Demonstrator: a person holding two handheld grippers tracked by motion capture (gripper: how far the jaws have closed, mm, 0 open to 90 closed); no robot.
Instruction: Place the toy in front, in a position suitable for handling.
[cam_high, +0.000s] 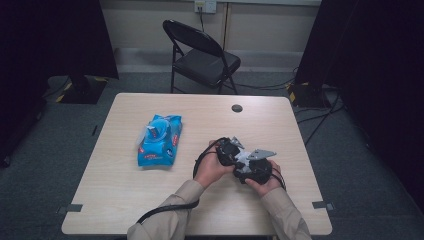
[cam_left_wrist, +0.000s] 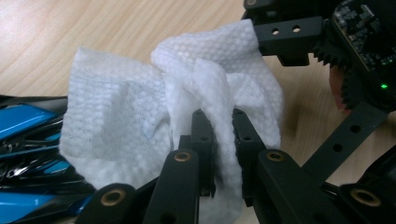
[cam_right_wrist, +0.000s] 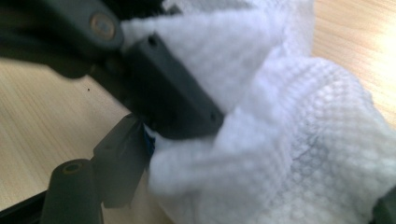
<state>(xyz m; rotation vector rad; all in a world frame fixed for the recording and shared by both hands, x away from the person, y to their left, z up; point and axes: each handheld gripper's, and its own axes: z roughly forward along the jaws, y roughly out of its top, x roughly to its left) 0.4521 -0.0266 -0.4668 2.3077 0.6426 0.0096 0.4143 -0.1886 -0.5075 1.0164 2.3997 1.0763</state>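
A crumpled white wet wipe (cam_left_wrist: 116, 116) hangs just above the wooden table (cam_high: 125, 190). My left gripper (cam_left_wrist: 219, 121) is shut on a fold of it near its middle. My right gripper (cam_left_wrist: 303, 93) comes in from the upper right, one jaw against the wipe's top corner. In the right gripper view the wipe (cam_right_wrist: 303, 116) bulges between the wide-apart jaws of my right gripper (cam_right_wrist: 252, 182), which is open, and the left gripper's jaw crosses the upper left. In the high view both grippers, left (cam_high: 227, 150) and right (cam_high: 254, 167), meet right of the table's middle.
A blue pack of wet wipes (cam_high: 160, 141) lies left of the hands, its flap raised; the pack (cam_left_wrist: 23, 121) also lies close by in the left gripper view. A small dark round disc (cam_high: 237, 108) sits near the far edge. A black folding chair (cam_high: 202, 57) stands behind the table.
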